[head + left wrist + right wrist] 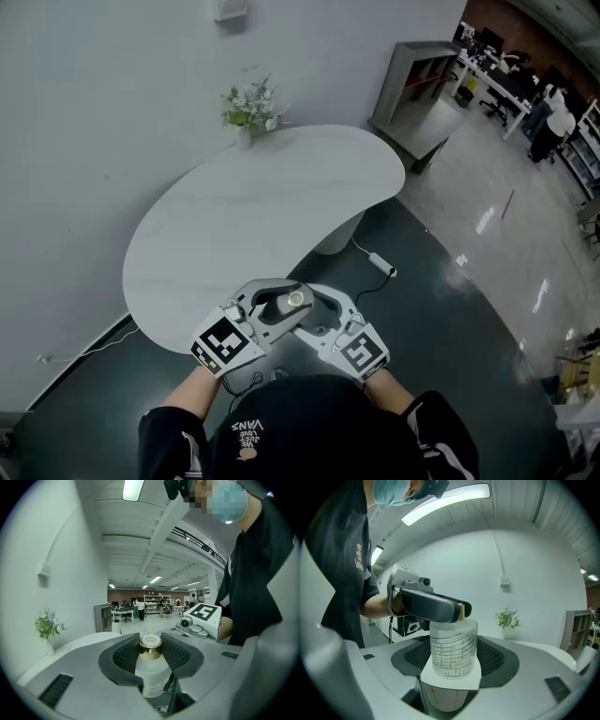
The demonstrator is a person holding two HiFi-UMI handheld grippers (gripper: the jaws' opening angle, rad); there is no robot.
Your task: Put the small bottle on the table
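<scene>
The small bottle [294, 300], frosted with a gold cap, hangs upright just off the near edge of the white table [253, 216], close to the person's body. My left gripper [281, 305] is shut on it: in the left gripper view the pads [125, 654] press on the cap and neck of the bottle [151, 665]. My right gripper [319, 314] comes in from the other side. In the right gripper view the bottle's body [453, 646] stands between wide jaws, with dark pad [494, 658] showing on each side. The left gripper's jaw [429, 604] crosses the bottle's top.
A small vase of flowers [251, 108] stands at the table's far edge by the wall. A cable with a power block [380, 261] lies on the dark floor to the right of the table's foot. A grey shelf unit [417, 84] stands further back right.
</scene>
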